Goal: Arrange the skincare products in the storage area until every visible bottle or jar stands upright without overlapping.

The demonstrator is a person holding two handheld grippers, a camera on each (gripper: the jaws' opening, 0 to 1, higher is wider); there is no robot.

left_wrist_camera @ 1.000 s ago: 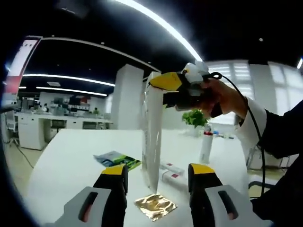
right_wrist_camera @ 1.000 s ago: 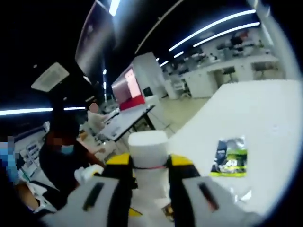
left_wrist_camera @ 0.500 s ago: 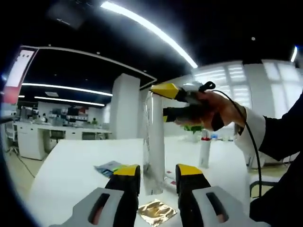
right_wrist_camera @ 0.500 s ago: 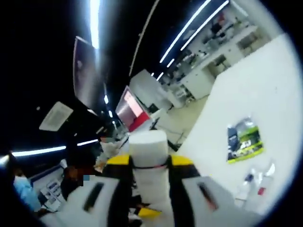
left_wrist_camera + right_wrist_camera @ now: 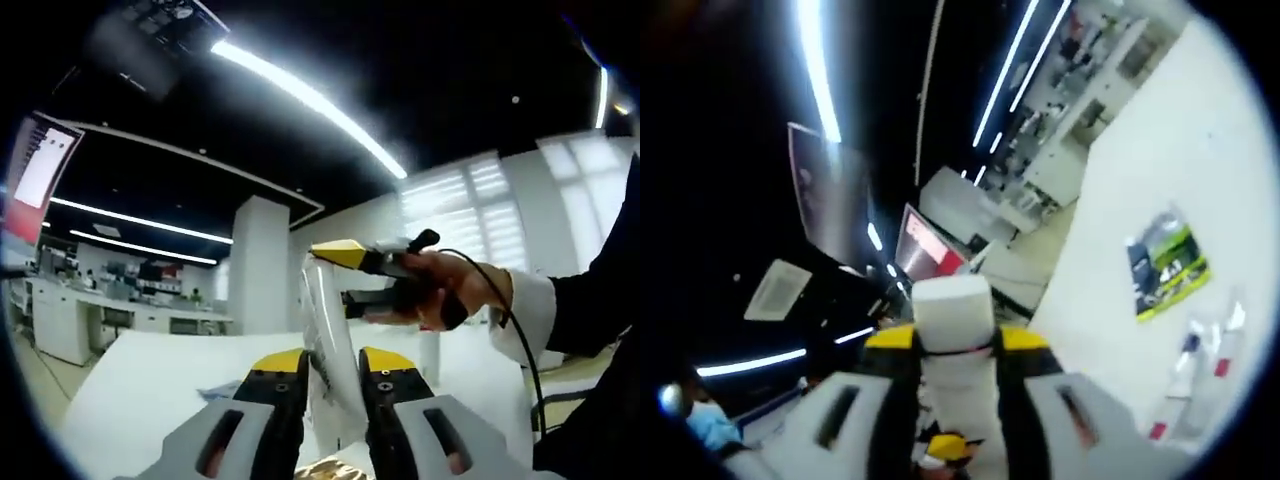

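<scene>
A tall white carton (image 5: 330,335) hangs in the air above the white table (image 5: 130,380). In the left gripper view my left gripper (image 5: 334,364) is shut on the carton's lower end. My right gripper (image 5: 345,276) comes in from the right, shut on the carton's upper end, with a person's hand (image 5: 455,295) behind it. The right gripper view has my right gripper (image 5: 953,340) clamped on the carton's white end (image 5: 952,305). Two clear tubes with red bands (image 5: 1202,350) lie flat on the table (image 5: 1120,170).
A green and black sachet (image 5: 1167,262) lies flat on the table beyond the tubes. A gold foil piece (image 5: 325,468) lies under the carton. Desks and a white pillar (image 5: 258,265) stand in the room behind. The person's dark sleeve (image 5: 600,300) is at the right.
My left gripper's jaws have shut from wide apart onto the carton's lower end. Both views have tilted upward. The right gripper has kept its hold on the upper end.
</scene>
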